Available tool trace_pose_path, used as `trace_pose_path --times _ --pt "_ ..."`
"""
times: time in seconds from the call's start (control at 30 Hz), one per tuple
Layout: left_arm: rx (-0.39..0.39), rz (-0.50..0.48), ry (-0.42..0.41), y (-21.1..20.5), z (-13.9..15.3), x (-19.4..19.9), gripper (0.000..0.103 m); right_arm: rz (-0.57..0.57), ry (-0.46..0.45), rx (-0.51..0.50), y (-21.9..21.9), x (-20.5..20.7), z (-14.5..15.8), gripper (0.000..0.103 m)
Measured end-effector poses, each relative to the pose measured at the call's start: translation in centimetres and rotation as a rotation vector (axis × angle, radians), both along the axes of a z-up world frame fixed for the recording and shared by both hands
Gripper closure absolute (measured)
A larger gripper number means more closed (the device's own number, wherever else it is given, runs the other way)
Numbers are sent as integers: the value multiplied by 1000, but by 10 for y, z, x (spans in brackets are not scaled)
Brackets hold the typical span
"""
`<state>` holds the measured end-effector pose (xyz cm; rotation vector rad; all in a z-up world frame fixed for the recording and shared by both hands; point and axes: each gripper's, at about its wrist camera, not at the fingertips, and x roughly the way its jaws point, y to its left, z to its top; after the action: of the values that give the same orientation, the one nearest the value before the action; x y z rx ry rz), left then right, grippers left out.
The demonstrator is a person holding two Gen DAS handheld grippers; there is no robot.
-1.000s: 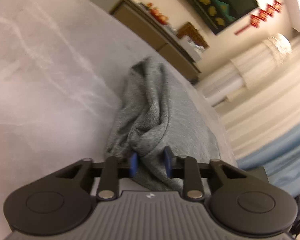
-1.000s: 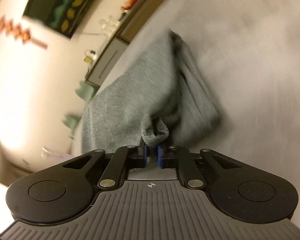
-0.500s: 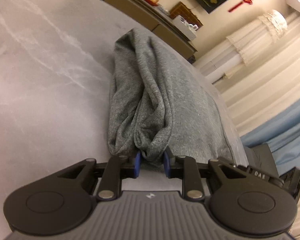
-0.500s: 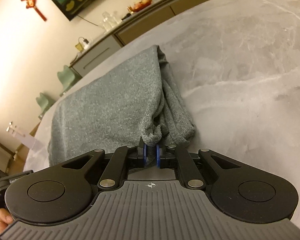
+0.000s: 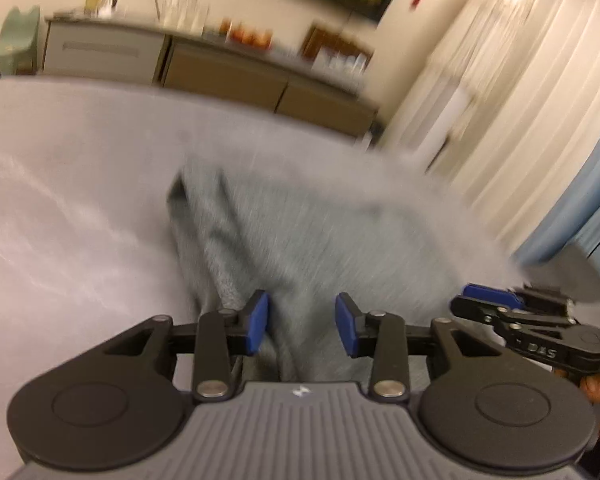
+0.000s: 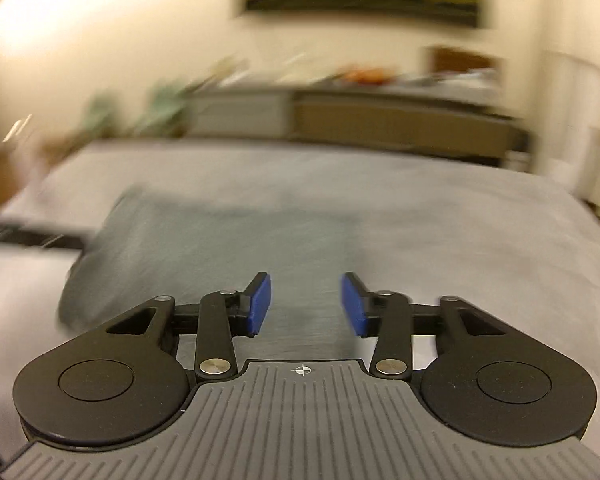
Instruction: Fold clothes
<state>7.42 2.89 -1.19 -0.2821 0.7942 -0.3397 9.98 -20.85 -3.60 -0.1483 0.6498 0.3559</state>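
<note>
The left gripper [image 5: 302, 328] had released the grey garment [image 5: 308, 240]: 1 second earlier its blue pads pinched a fold; now its jaws were opening, cloth lying between them without pad contact. The right gripper [image 6: 306, 306] had likewise let go of the bunched corner it clamped, its jaws opening above the garment [image 6: 220, 240]. Both wrist views had rolled from tilted to near level. The garment had gone from bunched and lifted to spread on the table [image 5: 60, 220].

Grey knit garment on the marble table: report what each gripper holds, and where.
Nothing is held. The left gripper and right gripper are both opening, blue pads clear of the grey knit garment lying below them.
</note>
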Motion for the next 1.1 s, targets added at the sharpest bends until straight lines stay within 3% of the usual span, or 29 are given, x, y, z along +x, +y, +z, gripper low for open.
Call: trace_pose_path --times 0.03,0.13,0.23,0.33,0.43,0.5,0.6,0.63,0.67,0.77,0.87,1.1 --pt "13 0 23 -2 -9 2 65 27 41 -46 3 11 -12 80" --pt "-19 -7 56 0 -18 -1 65 60 75 -49 -20 27 -35 79" --pt "-20 -23 24 2 1 -3 66 70 140 -53 -25 36 -23 78" --pt "15 -5 -55 10 24 9 62 118 89 -68 -26 43 5 78" --pt "75 29 -57 9 24 46 62 133 17 -63 -26 64 28 70" --pt "100 39 -35 6 14 68 62 164 20 -83 -18 90 26 69" --pt "144 60 16 7 -9 88 60 194 91 -128 -14 128 -5 69" --pt "153 73 38 9 -15 90 60 191 115 -147 -16 136 -16 65" --pt "159 84 56 11 -20 91 55 180 113 -139 -22 139 -23 50" --pt "135 95 58 19 -26 88 53 134 152 -1 -45 146 -32 50" --pt "153 107 64 16 -17 86 58 133 128 -21 -44 145 -30 50" --pt "125 84 -52 10 23 34 59 85 50 -19 -64 100 9 54"
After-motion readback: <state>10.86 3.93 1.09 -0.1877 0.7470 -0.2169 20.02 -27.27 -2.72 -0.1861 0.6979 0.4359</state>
